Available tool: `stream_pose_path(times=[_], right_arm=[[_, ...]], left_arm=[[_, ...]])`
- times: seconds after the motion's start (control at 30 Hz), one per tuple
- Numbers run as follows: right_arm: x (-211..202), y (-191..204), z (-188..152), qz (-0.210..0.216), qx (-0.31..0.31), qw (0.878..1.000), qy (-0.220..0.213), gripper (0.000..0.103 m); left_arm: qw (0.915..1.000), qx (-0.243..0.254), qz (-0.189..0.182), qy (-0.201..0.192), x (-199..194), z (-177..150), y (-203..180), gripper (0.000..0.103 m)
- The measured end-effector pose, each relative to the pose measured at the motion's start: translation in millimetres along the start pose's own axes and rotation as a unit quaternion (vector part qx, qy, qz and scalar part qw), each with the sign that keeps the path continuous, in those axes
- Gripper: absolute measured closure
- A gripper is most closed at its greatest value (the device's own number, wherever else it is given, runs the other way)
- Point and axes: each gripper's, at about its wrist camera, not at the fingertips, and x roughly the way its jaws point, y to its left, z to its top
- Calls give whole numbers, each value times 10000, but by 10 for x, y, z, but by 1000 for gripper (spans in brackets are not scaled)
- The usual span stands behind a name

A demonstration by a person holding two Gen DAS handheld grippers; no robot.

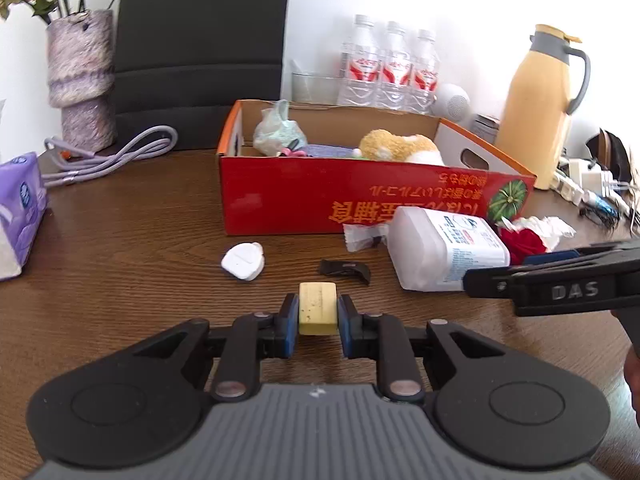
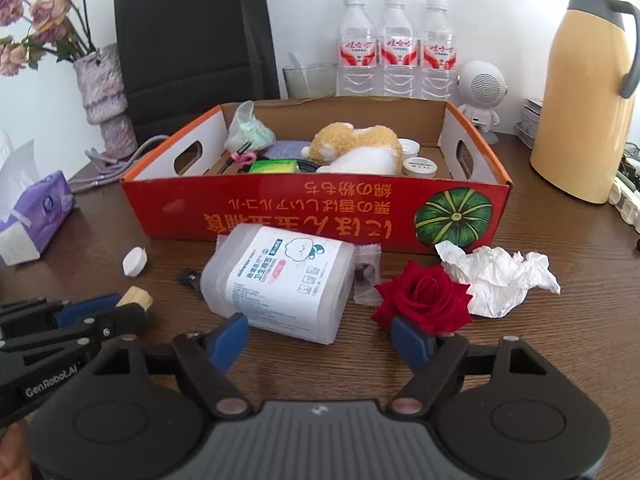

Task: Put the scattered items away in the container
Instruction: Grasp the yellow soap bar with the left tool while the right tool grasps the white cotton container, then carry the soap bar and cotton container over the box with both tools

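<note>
Wooden table [image 2: 560, 340] remained half cleared: red box [image 2: 280, 208] already held several items. My left gripper [image 1: 318, 312] pinched the yellow eraser [image 1: 317, 308]; my right gripper [image 2: 320, 336] stood wide, empty, before the wipes pack [image 2: 280, 284].

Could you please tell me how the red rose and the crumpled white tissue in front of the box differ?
The rose is deep red with layered petals; the tissue is white and creased. The rose lies nearer the right gripper, by its right finger, while the tissue lies farther out, closer to the box. The rose keeps a rounded bloom shape; the tissue is an irregular wad. Both rest on the table, side by side, still outside the box.
</note>
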Motion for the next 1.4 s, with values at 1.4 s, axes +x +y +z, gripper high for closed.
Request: stream_pose_path(times=[1.4], right_arm=[[-1492, -270, -843, 73, -187, 9887, -1484, 20]], left_arm=[[9969, 75, 184, -767, -1204, -304, -475, 82]])
